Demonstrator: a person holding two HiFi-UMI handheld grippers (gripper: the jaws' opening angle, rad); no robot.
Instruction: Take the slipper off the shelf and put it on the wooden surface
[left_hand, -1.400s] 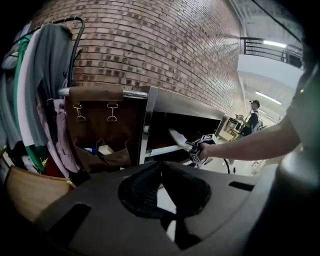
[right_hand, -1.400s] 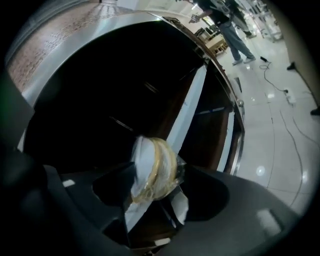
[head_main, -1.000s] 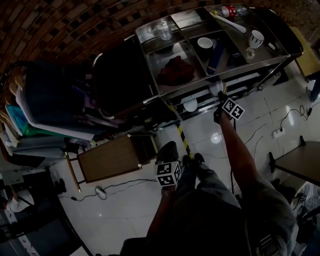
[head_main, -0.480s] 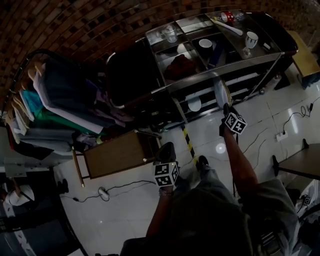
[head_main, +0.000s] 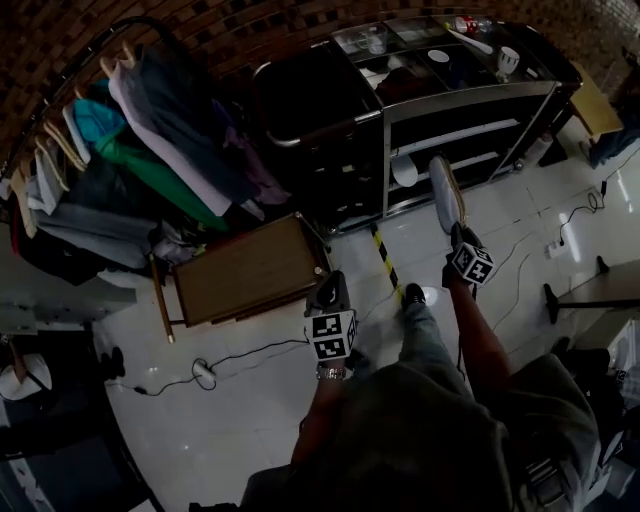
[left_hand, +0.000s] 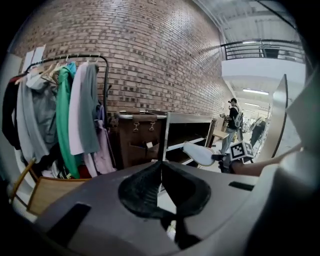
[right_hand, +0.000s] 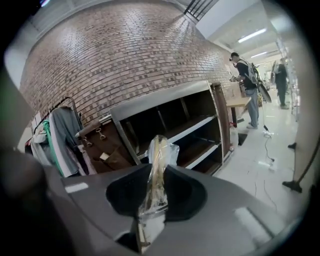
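Slipper off the shelf, clamped in the right gripper, not yet over the wood.

The slipper (head_main: 445, 195), wrapped in clear plastic, is held in the air above the floor (head_main: 250, 400), nipped on edge by one end between the jaws of the right gripper (head_main: 455, 234). Its long axis runs straight out from the jaws toward the shelf (head_main: 470, 100). The wooden surface (head_main: 245, 272) lies well off to the slipper's left, low beside the clothes rack (head_main: 130, 130), so the carry likely has to swing left and come down. The right arm is stretched forward with the gripper raised. The left gripper (head_main: 330, 292) sits nearer the wood, its jaws together on nothing, arm bent close to the body.
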